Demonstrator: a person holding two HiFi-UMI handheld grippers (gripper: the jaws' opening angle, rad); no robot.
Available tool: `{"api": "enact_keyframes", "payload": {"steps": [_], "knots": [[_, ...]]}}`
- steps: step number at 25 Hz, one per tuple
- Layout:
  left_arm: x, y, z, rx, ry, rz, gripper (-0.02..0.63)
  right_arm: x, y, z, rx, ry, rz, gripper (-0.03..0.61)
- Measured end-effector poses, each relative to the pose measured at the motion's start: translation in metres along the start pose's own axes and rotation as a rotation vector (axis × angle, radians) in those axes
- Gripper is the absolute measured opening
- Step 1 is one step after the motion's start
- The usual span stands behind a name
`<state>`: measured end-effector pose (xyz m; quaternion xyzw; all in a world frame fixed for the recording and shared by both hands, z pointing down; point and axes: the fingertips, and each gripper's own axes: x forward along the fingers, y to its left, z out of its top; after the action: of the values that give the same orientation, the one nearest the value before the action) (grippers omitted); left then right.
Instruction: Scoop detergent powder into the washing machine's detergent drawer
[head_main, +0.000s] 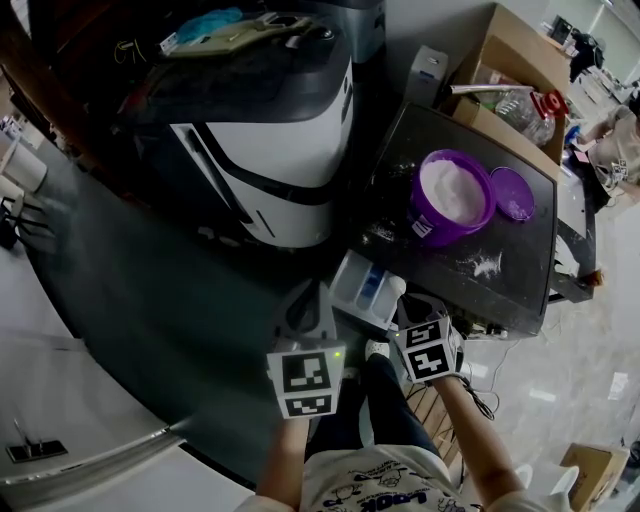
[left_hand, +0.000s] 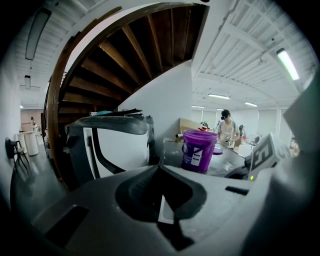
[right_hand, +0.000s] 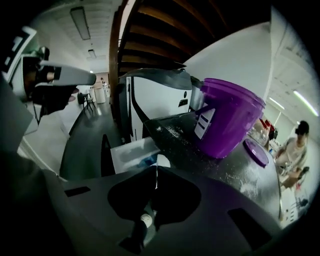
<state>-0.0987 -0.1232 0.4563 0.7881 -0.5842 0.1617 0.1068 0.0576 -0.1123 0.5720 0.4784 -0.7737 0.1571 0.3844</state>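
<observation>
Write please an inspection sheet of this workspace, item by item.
Surface: dark top, with spilled powder near the bucket.
Job's things: purple bucket open, white powder inside; lid lying beside it; detergent drawer pulled open at the near corner. No scoop seen.
Clutter: cardboard box with a plastic bottle at the far side.
Grippers: left gripper and right gripper both have jaws together, nothing seen held.
Cables: thin cords on the floor by the near edge.
Surroundings: white machine, wooden staircase, a person far behind.
</observation>
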Motion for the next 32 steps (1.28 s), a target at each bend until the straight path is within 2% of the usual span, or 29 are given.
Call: {"api": "enact_keyframes", "payload": {"steps": [10, 17, 23, 26, 32], "knots": [[-0.002, -0.003, -0.003, -0.012, 0.004, -0.003, 0.005, 0.013, 0.014, -0.013, -0.358, 0.04, -0.095, 0.02], [-0.005, -0.001, -0.009, -0.02, 0.015, 0.005, 0.005, 0.019, 0.019, -0.022, -0.68, 0.057, -0.22, 0.02], [-0.006, 0.002, -0.01, -0.021, 0.015, 0.014, 0.005, 0.022, 0.025, -0.025, -0.87, 0.044, -0.291, 0.02], [-0.006, 0.003, -0.01, -0.027, 0.014, 0.018, 0.005, 0.024, 0.029, -0.028, -0.908, 0.042, -0.297, 0.02], [-0.008, 0.003, -0.007, -0.03, 0.008, 0.022, 0.005, 0.025, 0.03, -0.03, -0.872, 0.038, -0.283, 0.02]]}}
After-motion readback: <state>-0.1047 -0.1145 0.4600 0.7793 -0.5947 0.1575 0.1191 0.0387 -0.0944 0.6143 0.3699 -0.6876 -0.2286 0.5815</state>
